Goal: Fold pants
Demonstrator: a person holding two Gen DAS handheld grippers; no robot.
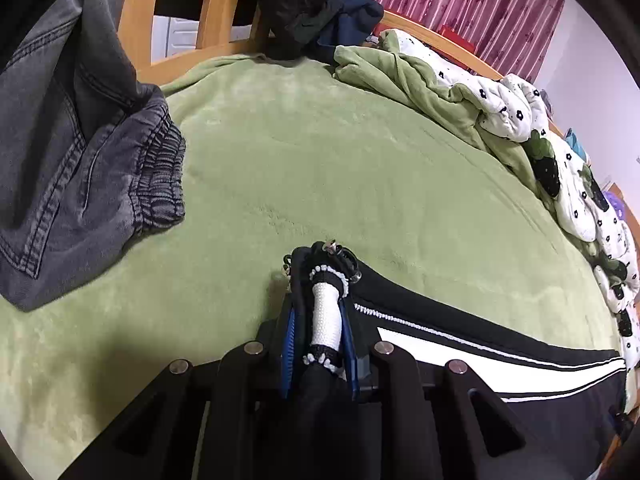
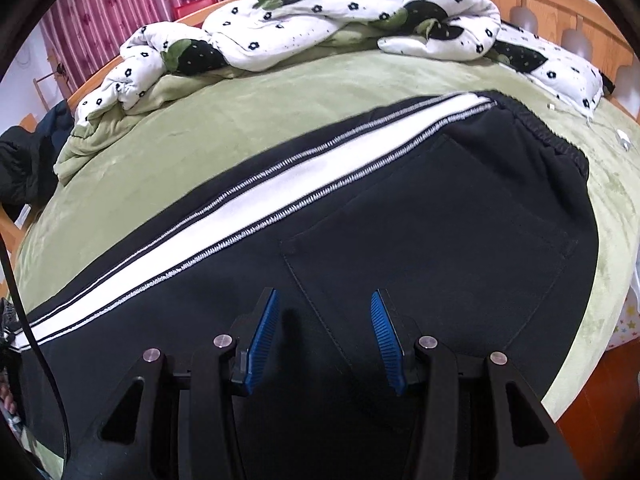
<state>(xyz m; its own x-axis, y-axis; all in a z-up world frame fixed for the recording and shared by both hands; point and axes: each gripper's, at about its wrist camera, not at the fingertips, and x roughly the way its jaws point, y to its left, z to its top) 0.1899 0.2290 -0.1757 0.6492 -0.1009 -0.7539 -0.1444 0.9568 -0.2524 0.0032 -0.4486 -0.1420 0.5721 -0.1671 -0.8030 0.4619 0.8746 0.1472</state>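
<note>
A wooden-framed bed (image 1: pixel 136 36) covered by a green plush blanket (image 1: pixel 320 152) carries black track pants with a white side stripe (image 2: pixel 400 220), grey denim trousers (image 1: pixel 80 168) and a bunched white flower-print quilt (image 2: pixel 320 24) along its far edge.

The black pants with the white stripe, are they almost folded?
Not yet. Done: the black pants lie spread flat on the green blanket. In hand: the left gripper pinches the cuff end, while the right gripper is open above the seat. Left: every fold.
</note>
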